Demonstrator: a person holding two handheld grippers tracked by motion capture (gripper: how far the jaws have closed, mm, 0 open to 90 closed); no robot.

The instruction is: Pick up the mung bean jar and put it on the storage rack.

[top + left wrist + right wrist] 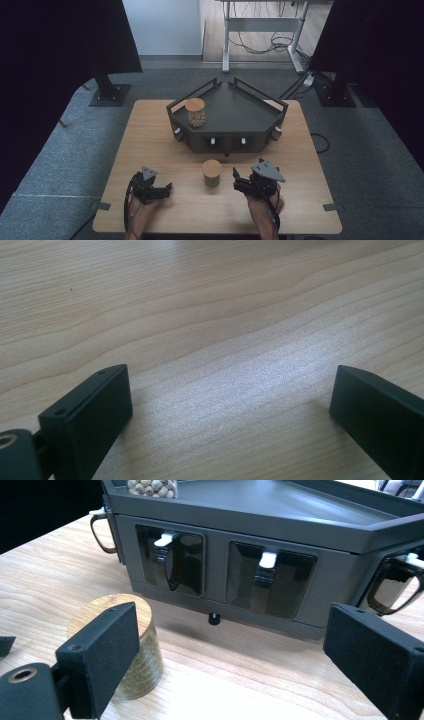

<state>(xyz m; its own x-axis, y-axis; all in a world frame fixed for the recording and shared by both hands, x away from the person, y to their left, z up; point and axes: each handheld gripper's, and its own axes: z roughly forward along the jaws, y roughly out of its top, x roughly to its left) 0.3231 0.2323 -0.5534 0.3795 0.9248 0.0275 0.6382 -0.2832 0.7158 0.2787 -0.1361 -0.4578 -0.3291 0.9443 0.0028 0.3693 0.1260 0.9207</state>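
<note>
Left gripper (168,188) sits low over the near left part of the wooden table (150,130), held by the person's left hand (145,207); jaws spread wide, nothing between them, just bare wood grain under them in the left gripper view (227,390). Right gripper (236,176) is at the near right, in the person's right hand (262,202), grey three-cornered plate (268,170) on top; jaws also wide apart and empty, seen again in the right gripper view (225,645). Between the two grippers stands a small jar with a wooden lid (212,173), upright on the table, closer to the right gripper and just to its left; in the right gripper view the jar (127,645) is partly behind the left jaw, outside the gap, whether touching the jaw cannot be told. Ahead of both grippers, well beyond the jar, is a dark angular tray stand (240,107) with a raised rim; the right gripper points at its front face (320,607), which has two recessed windows with white-tipped clips. A second jar (195,111), wooden lid, filled with pale round pieces, stands on the stand's top at its left side, ahead and left of the right gripper; its bottom shows at the top edge of the right gripper view (151,487). Grey carpet (370,165) around the table.
</note>
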